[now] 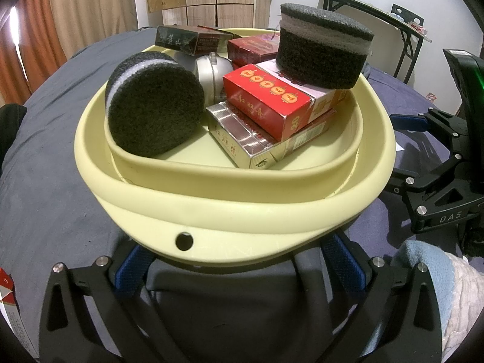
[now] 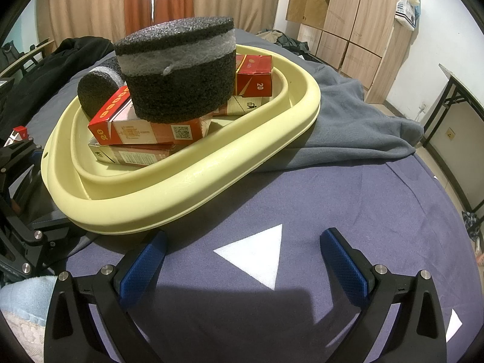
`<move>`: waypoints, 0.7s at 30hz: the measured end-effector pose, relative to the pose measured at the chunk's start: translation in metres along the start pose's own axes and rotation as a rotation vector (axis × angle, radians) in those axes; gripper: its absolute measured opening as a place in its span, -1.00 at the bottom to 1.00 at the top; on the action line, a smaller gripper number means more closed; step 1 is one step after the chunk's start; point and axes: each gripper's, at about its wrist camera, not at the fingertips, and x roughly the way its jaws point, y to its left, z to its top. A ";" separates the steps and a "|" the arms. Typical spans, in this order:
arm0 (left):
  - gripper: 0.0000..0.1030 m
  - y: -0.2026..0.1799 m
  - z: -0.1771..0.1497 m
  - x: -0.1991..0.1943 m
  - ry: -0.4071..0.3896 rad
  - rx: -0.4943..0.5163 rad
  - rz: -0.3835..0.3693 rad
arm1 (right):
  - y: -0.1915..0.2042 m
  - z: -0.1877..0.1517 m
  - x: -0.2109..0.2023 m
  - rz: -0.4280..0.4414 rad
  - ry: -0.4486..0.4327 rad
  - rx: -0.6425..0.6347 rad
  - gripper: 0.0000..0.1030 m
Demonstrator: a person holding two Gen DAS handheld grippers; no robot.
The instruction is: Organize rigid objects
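Pale yellow basin sits on a bed covered with a dark blue sheet, its folded rim forming a ring around a shallower inner well. Inside it, a red carton with a row of gold lanterns lies tilted on top of a silver and red carton, and a round black foam block with a pale band rests upright on the red carton's far end. A second black foam cylinder lies on its side against the left wall of the well, its flat face turned toward the left wrist camera. Behind these are a silver rounded object, partly hidden, a dark box with gold lettering and another red box at the far rim. The left gripper is spread wide just below the near edge of the basin, its blue-padded fingers reaching under the rim on either side; whether the pads touch it cannot be told. The right gripper is also wide apart and empty, over the sheet beside the basin, with a white triangle on the cloth between its fingers. A grey blanket lies rumpled beyond the basin, with wooden cupboards and curtains behind.
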 end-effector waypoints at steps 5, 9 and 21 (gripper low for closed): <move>1.00 0.000 0.000 0.000 0.000 0.000 0.001 | 0.000 0.000 0.000 0.000 0.000 0.000 0.99; 1.00 0.000 0.000 0.000 0.000 0.000 0.000 | 0.000 0.000 0.000 0.000 0.000 0.000 0.99; 1.00 0.001 0.000 0.000 0.001 -0.005 -0.006 | 0.000 0.000 0.000 0.000 0.000 0.000 0.99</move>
